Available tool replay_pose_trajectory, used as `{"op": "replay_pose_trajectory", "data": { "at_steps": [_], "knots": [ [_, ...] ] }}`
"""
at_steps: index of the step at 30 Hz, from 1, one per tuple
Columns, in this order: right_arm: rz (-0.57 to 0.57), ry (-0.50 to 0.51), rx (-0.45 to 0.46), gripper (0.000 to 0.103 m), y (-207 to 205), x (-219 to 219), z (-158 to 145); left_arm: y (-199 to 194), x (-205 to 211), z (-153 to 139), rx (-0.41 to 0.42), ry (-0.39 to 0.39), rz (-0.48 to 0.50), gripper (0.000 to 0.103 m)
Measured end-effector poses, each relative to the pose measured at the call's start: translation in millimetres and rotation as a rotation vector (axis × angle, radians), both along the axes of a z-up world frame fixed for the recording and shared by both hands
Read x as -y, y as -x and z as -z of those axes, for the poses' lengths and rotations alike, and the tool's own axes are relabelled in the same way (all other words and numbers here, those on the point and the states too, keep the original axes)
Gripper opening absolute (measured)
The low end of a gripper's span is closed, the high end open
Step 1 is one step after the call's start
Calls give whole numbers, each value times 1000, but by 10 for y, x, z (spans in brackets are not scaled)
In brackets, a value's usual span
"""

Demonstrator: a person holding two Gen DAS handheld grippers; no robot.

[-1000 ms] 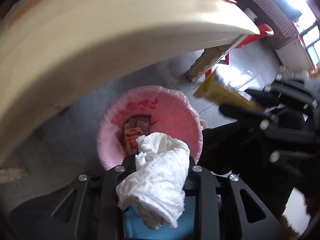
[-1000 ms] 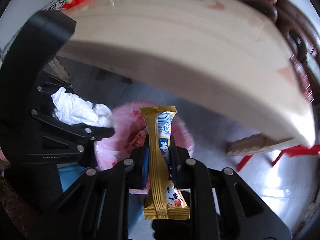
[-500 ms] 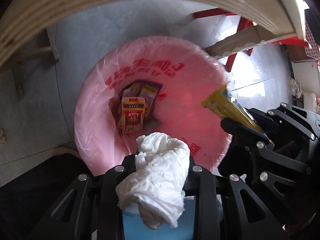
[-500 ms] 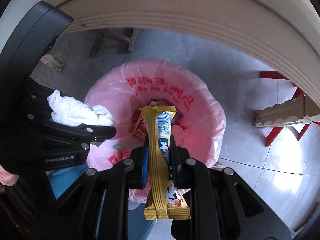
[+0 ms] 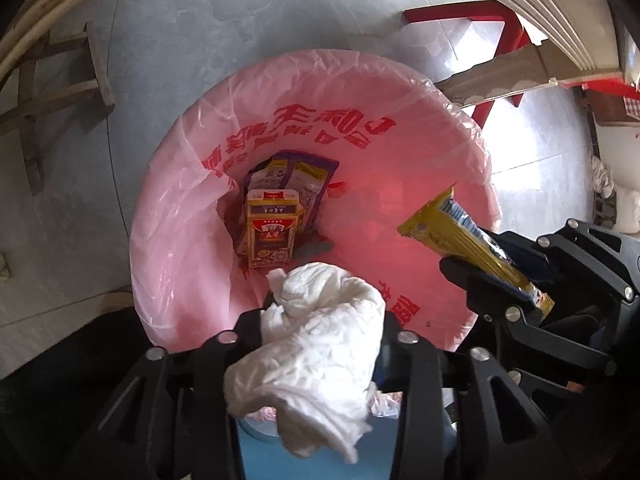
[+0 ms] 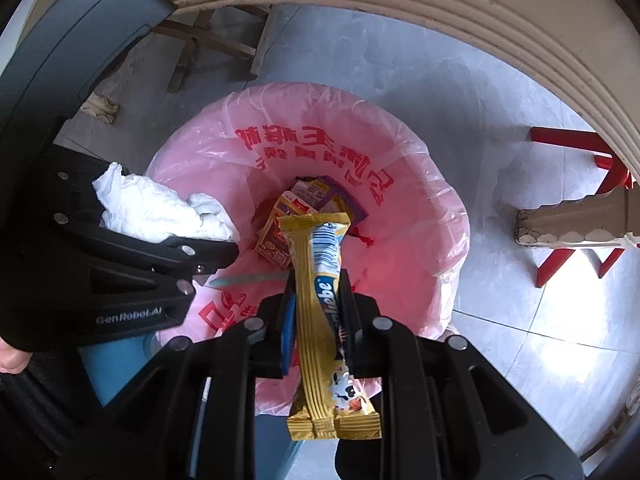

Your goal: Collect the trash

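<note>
The left gripper [image 5: 324,320] is clenched on a crumpled white tissue [image 5: 316,356], the right gripper [image 6: 318,292] on a yellow snack wrapper [image 6: 320,300] — both held above the pink-lined trash bin [image 5: 440,120], where a yellow carton [image 5: 272,232] and purple packets [image 5: 304,176] lie at the bottom.

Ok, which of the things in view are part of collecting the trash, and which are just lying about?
Part of the job:
- crumpled white tissue in the left hand-held gripper
- yellow snack wrapper in the right hand-held gripper
- pink-lined trash bin, cartons already inside

Just lying about:
- wooden stool
- red stool
- cream table edge
</note>
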State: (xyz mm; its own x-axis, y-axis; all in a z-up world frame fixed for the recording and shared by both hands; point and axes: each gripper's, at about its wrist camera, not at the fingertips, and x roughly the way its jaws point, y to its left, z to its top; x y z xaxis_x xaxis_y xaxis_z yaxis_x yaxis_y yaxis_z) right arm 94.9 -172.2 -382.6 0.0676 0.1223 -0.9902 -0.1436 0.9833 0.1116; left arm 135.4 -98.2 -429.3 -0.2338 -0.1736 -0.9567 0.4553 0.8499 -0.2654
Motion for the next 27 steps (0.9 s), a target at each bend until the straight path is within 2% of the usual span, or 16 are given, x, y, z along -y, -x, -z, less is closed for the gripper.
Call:
{"op": "replay_pose_trajectory", "data": {
  "at_steps": [1, 4, 9, 10, 17, 20, 21, 27],
  "knots": [
    [0, 0, 1, 25, -4, 1, 2, -3, 1, -2, 10, -15, 2, 52],
    [14, 5, 5, 30, -23, 40, 4, -40, -27, 9, 7, -13, -13, 57],
    [32, -4, 11, 51, -42, 87, 4, -87, -78, 42, 1, -20, -42, 62],
    [29, -5, 14, 53, -42, 77, -5, -93, -87, 39, -5, -11, -49, 64],
    [18, 2, 20, 54, -33, 42, -17, -94, -85, 20, 22, -24, -37, 67],
    [25, 4, 21, 57, -35, 49, -16, -108, -102, 1, 43, -38, -43, 72],
    [25, 8, 22, 60, -33, 50, -19, -114, -108, -7, 52, -47, -44, 73],
    [29, 12, 32, 65, -22, 49, -48, -131, -172, -110, 151, -133, -58, 74]
  ]
}}
